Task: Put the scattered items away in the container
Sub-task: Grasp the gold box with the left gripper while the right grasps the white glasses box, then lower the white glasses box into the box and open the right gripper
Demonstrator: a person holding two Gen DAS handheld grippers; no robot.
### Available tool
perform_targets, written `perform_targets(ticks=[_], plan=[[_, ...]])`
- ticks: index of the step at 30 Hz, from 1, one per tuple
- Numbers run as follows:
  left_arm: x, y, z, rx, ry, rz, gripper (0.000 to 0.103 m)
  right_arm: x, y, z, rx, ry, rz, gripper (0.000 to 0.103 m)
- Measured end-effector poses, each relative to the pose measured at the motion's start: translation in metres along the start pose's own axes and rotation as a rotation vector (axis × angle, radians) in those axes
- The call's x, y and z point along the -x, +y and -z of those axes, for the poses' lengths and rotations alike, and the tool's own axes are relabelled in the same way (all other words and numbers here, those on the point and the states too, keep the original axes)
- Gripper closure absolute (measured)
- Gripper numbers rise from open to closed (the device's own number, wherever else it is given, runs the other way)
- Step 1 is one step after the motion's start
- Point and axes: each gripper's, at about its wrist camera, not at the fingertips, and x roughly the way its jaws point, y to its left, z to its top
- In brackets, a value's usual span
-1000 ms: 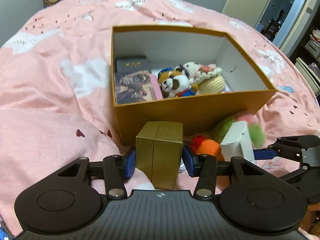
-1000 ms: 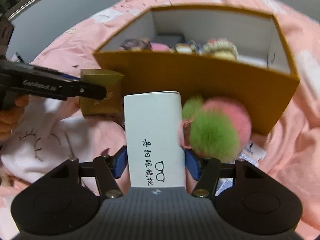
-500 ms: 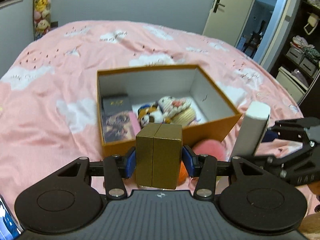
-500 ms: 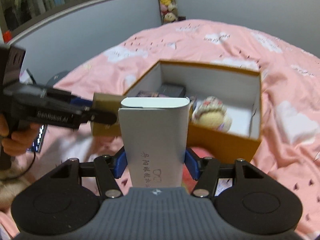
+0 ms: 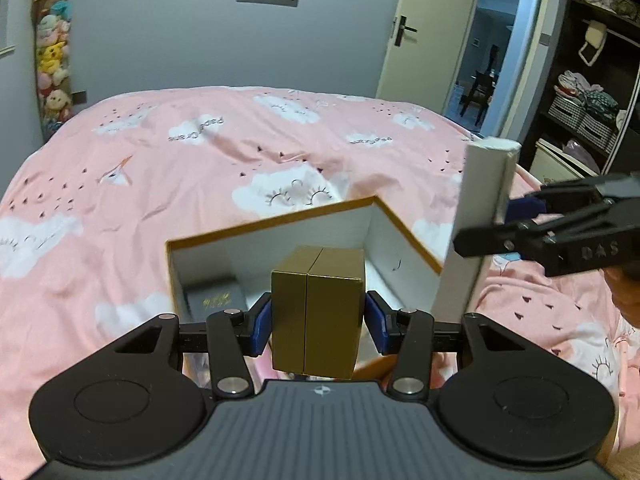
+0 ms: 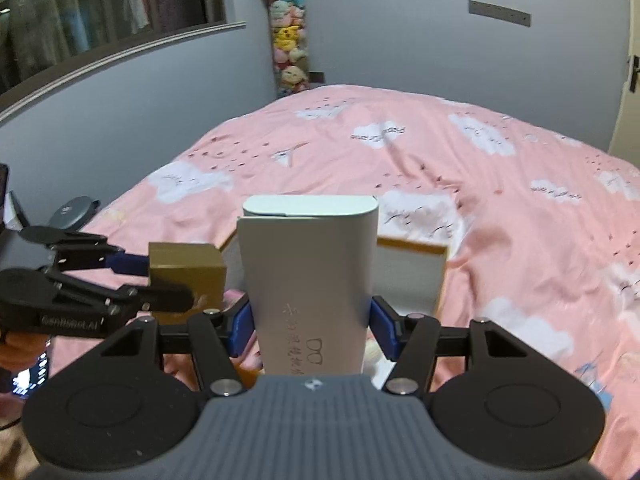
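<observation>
You've got a pink cloud-print duvet (image 5: 248,152) ahead, grey wall (image 5: 192,40) behind, cream door (image 5: 424,32) ajar, window (image 6: 100,12) left.

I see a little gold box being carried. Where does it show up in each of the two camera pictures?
Left wrist view: the gold box sits bottom centre, clamped in the left gripper.
Right wrist view: it shows at mid left, left of the white case held by the right gripper.
Shared landmark: the open orange container on the pink bed, behind both items.
</observation>
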Motion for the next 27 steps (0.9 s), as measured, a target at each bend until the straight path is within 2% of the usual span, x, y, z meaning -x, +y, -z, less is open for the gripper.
perform_targets(ticks=[2, 7, 13, 16, 22, 27], plan=[[-0.012, -0.001, -0.007, -0.011, 0.012, 0.01, 0.047, -0.008, -0.003, -0.007, 0.018, 0.017, 0.036, 0.041], [-0.046, -0.005, -0.013, -0.033, 0.042, 0.032, 0.047, -0.042, -0.013, -0.011, 0.04, 0.122, 0.117, 0.041], [-0.085, -0.009, -0.018, -0.041, 0.073, 0.081, 0.047, -0.077, -0.025, -0.007, 0.02, 0.227, 0.146, 0.041], [-0.105, -0.005, -0.023, -0.027, 0.095, 0.081, 0.047, -0.092, -0.03, -0.007, 0.007, 0.275, 0.174, 0.041], [-0.134, 0.007, -0.019, -0.008, 0.16, 0.1, 0.047, -0.114, -0.046, -0.004, -0.068, 0.381, 0.142, 0.041], [-0.14, 0.009, -0.016, -0.027, 0.161, 0.115, 0.047, -0.133, -0.05, -0.002, -0.081, 0.458, 0.138, 0.041]])
